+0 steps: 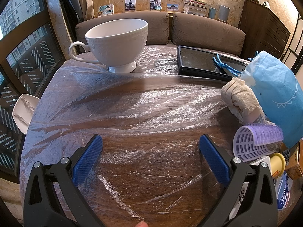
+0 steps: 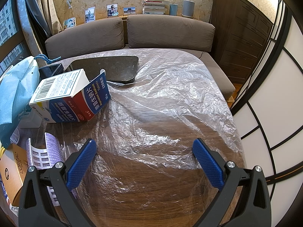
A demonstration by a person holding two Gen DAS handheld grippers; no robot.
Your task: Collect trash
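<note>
Crumpled tissue [image 1: 241,99] well right of the open left tool [image 1: 151,149].

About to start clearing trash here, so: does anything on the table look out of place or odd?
Yes. A medicine box lies tipped with its end flap open, and a crumpled tissue wad sits against the blue drawstring bag. The plastic sheet over the table is badly wrinkled.

Crumpled tissue [image 1: 240,99] (beige), beside blue bag [image 1: 274,94]
</note>
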